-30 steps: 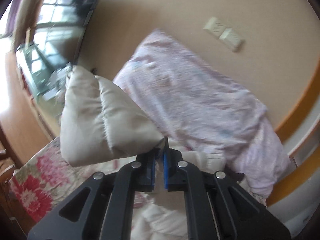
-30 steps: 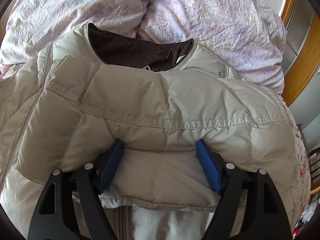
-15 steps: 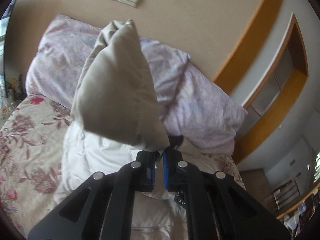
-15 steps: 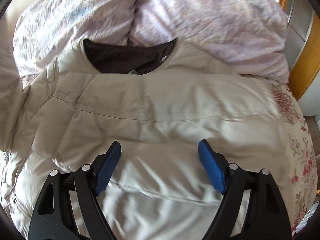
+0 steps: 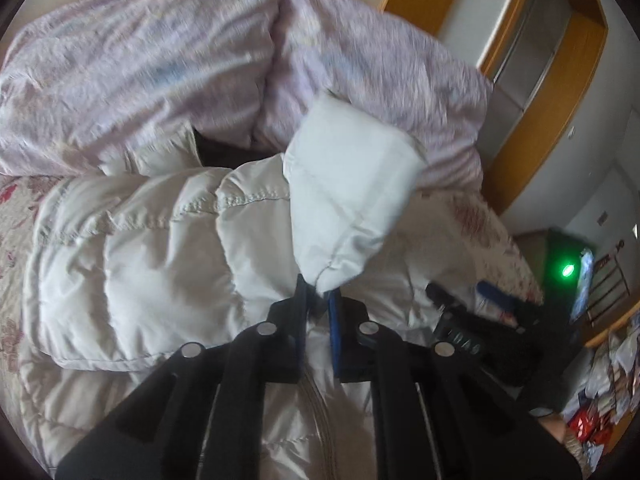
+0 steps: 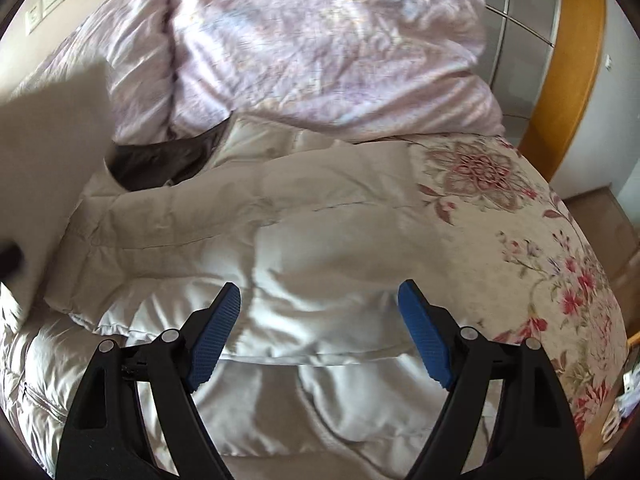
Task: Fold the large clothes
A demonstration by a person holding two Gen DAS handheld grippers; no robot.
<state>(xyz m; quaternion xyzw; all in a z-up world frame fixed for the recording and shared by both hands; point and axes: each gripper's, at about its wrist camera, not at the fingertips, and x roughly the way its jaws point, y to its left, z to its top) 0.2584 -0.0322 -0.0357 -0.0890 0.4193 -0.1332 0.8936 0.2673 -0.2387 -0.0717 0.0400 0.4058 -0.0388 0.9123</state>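
Pinching a puffy sleeve end (image 5: pixel 348 196) of the quilted off-white down jacket (image 5: pixel 132 264), the left gripper (image 5: pixel 320 300) has its blue-padded fingers (image 5: pixel 333 320) nearly together on the fabric. The jacket lies on the flower-printed bedspread (image 6: pixel 560 264), its dark-lined collar (image 6: pixel 160 160) against crumpled lilac pillows (image 6: pixel 312 52). The right gripper (image 6: pixel 320 296) hovers over the stitched, glossy front, fingers (image 6: pixel 216 328) wide apart and gripping nothing.

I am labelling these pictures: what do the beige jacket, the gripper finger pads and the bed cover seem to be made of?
Jacket: likely thin synthetic shell with padded filling; slight sheen, puffy quilted stitching.
Pads: probably blue rubber or plastic; fine ribbed texture.
Bed cover: apparently matte woven fabric with printed flowers.
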